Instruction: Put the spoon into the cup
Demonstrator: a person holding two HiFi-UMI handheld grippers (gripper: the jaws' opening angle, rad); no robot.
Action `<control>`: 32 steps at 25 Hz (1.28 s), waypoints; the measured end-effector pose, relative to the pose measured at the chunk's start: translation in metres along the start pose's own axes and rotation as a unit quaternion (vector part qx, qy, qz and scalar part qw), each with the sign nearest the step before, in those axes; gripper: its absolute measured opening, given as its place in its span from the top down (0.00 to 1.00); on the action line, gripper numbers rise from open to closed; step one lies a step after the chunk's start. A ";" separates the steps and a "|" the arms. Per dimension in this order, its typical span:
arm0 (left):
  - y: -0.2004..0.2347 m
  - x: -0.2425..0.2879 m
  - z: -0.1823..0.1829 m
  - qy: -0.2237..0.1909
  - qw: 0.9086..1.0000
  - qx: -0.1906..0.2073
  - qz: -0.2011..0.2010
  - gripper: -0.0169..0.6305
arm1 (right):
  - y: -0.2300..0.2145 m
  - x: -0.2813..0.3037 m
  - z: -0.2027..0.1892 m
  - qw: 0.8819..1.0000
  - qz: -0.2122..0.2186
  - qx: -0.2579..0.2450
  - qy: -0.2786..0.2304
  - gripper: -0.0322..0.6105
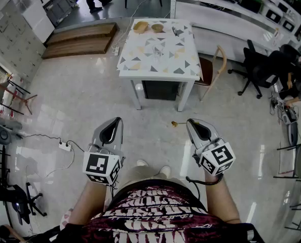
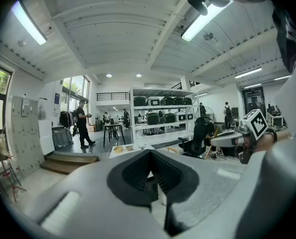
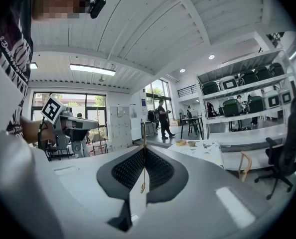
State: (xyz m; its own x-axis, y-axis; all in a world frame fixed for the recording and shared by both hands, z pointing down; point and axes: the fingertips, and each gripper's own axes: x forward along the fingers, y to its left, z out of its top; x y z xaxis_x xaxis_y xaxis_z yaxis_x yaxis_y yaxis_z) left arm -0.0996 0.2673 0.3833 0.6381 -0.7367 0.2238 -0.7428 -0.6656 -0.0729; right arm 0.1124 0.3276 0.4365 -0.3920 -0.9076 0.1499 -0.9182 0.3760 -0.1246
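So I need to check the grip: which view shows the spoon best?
The right gripper view: the spoon stands edge-on, a thin gold line clamped between the fingers. The head view shows a small gold glint at the tip of the right gripper. The left gripper view doesn't show it.

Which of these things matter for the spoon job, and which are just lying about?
Job: spoon, held by right gripper; cup, probably the smaller vessel, on table.
Lying about: bowl, chair, power strip.
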 end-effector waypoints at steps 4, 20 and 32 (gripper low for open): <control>0.005 0.001 0.000 -0.005 1.000 0.003 -0.005 0.97 | 0.003 0.007 0.000 1.000 -0.002 0.002 0.002 0.90; 0.080 0.015 -0.015 -0.004 0.999 -0.033 -0.018 0.97 | 0.032 0.075 0.018 1.000 0.000 0.010 0.016 0.90; 0.120 0.025 -0.025 -0.021 0.997 -0.039 -0.056 0.97 | 0.052 0.089 0.039 0.999 -0.050 -0.004 0.013 0.90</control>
State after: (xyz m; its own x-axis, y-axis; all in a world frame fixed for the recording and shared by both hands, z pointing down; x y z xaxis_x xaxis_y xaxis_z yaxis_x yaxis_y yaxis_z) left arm -0.1777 0.1721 0.4040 0.7253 -0.6629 0.1857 -0.6780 -0.7346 0.0258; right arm 0.0323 0.2589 0.4056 -0.2996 -0.9356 0.1869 -0.9532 0.2851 -0.1004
